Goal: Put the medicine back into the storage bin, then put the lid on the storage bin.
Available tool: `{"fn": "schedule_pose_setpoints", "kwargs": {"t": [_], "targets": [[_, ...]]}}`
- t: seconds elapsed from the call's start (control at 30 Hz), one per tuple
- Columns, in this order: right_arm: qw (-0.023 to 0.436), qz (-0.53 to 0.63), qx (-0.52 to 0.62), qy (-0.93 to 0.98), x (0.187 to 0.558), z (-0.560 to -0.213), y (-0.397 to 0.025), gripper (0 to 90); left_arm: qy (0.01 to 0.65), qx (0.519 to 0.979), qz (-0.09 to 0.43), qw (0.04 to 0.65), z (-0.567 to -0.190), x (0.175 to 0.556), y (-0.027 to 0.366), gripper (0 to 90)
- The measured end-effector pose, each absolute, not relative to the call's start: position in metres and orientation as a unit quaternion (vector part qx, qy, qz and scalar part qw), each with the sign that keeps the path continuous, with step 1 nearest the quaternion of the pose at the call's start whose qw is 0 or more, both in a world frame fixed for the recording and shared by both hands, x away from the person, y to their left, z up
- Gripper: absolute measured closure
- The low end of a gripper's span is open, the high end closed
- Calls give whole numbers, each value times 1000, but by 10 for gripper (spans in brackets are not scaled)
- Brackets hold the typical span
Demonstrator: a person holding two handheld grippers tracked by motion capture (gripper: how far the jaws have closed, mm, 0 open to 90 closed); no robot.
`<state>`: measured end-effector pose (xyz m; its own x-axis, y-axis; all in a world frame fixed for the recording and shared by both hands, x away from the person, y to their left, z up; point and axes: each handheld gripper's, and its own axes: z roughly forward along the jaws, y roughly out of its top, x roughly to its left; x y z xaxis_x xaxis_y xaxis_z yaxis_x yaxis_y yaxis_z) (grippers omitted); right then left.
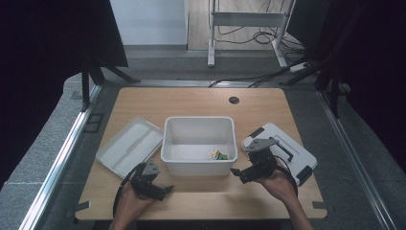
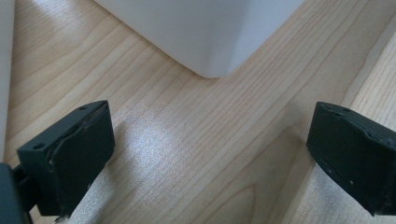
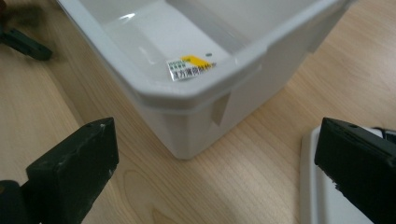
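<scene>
Where jaws gape, bin (image 3: pixel 196 105) hides packet (image 3: pixel 190 66) partly.

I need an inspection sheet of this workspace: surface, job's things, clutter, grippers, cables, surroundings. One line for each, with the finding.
Surface: wooden table, light grain, with a round cable hole near the far edge.
Job's things: open white plastic bin at the centre, a small yellow-green packet inside its near right corner; flat white lid to its left; white case with dark handle to its right.
Clutter: nothing seen.
Grippers: left gripper open, low near the bin's near left corner; right gripper open, near the bin's near right corner; both hold nothing.
Cables: one trails from each gripper; loose wires on the floor beyond.
Surroundings: white frame legs, dark curtains at both sides.
</scene>
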<state>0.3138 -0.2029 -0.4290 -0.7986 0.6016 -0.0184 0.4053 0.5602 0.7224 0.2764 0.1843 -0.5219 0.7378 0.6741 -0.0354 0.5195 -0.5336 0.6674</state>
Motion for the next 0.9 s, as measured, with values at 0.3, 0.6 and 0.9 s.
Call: {"fn": "schedule_pose_setpoints", "kwargs": {"t": [0.3,0.6,0.9], "targets": [[134,374,299,868,306,-467,-210,0,344,868,113,339,-522,276,184,8],[131,365,314,866,299,-501,-214,4,344,868,113,340,-522,276,184,7],[122,356,324,868,299,-520,-218,0,338,872,110,338,-522,278,185,0]]}}
